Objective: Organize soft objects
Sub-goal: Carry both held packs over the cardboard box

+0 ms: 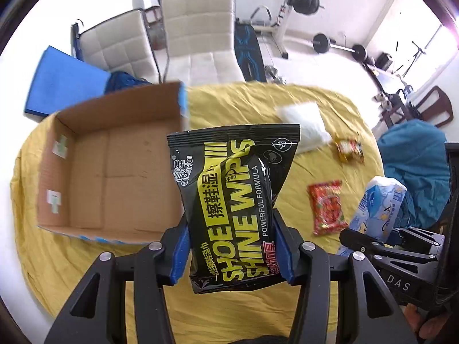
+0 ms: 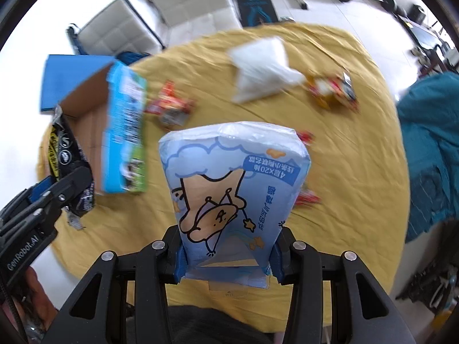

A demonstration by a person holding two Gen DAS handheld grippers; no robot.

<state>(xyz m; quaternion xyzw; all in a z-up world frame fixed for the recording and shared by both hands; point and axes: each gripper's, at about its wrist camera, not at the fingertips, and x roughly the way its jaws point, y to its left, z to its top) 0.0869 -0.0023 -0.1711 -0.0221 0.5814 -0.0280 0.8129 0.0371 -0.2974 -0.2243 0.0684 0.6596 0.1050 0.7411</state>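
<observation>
My left gripper (image 1: 231, 246) is shut on a black and yellow shoe wipes pack (image 1: 233, 200), held above the yellow tablecloth beside the open cardboard box (image 1: 109, 169). My right gripper (image 2: 226, 255) is shut on a light blue tissue pack (image 2: 232, 197) with a cartoon bear, held above the table. The tissue pack also shows at the right of the left wrist view (image 1: 378, 206). The wipes pack and left gripper show at the left of the right wrist view (image 2: 66, 157). The box (image 2: 120, 132) has blue printed outer walls and looks empty inside.
On the round table with a yellow cloth (image 1: 315, 109) lie a white plastic bag (image 1: 304, 123), a red snack packet (image 1: 327, 206) and a small yellow-red packet (image 1: 350, 149). White chairs (image 1: 198, 37) stand behind the table. A teal cloth (image 2: 430, 143) lies at right.
</observation>
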